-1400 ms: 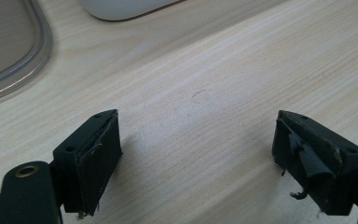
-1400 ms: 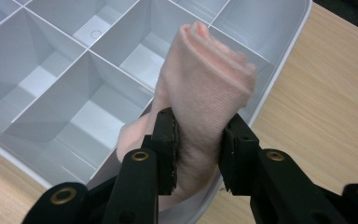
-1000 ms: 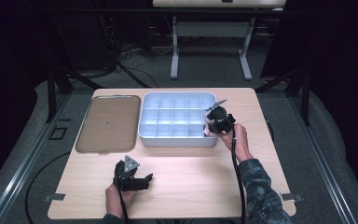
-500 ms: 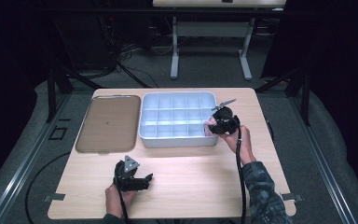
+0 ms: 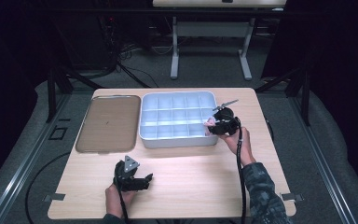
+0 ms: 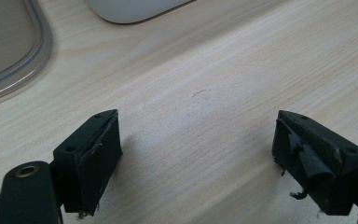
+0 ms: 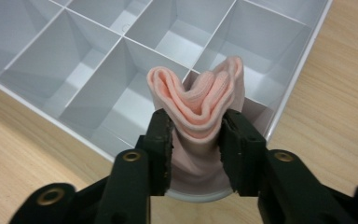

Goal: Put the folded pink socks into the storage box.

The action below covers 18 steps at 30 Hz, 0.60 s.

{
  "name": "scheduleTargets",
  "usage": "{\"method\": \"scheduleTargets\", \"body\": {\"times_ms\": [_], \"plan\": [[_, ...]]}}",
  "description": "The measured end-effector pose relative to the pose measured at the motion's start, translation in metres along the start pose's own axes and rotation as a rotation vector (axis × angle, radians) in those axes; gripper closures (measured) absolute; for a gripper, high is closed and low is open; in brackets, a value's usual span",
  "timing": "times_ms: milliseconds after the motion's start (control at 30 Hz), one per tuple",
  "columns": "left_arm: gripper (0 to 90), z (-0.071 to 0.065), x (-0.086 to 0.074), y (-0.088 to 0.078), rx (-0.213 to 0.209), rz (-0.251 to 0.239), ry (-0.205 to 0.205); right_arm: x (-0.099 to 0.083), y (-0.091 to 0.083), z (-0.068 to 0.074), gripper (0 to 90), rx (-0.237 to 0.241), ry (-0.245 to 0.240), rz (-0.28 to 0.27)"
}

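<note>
A folded pink cloth (image 7: 200, 100) is squeezed between the two black jaws of my right gripper (image 7: 196, 128), bulging out above them. It hangs over the front right corner of a white divided bin (image 7: 121, 56). In the high view the right gripper (image 5: 213, 125) sits at the right end of the bin (image 5: 177, 140), the pink cloth (image 5: 209, 123) showing at its tip. My left gripper (image 5: 142, 179) rests low over the bare table near the front edge, jaws wide apart and nothing between them (image 6: 196, 144).
A brown flat tray (image 5: 109, 122) lies left of the bin. The wooden table (image 5: 191, 172) has free room across its front half. A cable (image 5: 240, 177) trails from the right gripper along the person's forearm. A second table's legs stand beyond the far edge.
The right gripper with the pink cloth has shifted slightly along the bin's right end. The left gripper has stayed where it was.
</note>
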State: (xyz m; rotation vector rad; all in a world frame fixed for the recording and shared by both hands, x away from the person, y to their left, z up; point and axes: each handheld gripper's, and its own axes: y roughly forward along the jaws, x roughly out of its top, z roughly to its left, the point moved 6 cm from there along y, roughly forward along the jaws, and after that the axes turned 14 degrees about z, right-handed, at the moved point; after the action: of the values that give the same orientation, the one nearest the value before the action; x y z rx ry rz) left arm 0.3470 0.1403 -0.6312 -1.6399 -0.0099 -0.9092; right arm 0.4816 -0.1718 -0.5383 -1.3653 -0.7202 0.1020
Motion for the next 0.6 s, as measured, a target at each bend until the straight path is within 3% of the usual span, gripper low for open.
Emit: {"method": "scheduleTargets", "body": {"times_ms": [233,333,400,600], "plan": [[15.3,0.000,0.000,0.000,0.000,0.000,0.000,-0.004,-0.020,0.006,44.4,0.028,0.009,-0.056],[15.3,0.000,0.000,0.000,0.000,0.000,0.000,-0.009,-0.038,0.013,33.7,0.039,0.010,-0.110],[15.3,0.000,0.000,0.000,0.000,0.000,0.000,-0.011,-0.042,0.015,31.6,0.037,0.011,-0.117],[15.3,0.000,0.000,0.000,0.000,0.000,0.000,-0.028,-0.062,0.028,18.8,0.033,-0.030,-0.145]]}}
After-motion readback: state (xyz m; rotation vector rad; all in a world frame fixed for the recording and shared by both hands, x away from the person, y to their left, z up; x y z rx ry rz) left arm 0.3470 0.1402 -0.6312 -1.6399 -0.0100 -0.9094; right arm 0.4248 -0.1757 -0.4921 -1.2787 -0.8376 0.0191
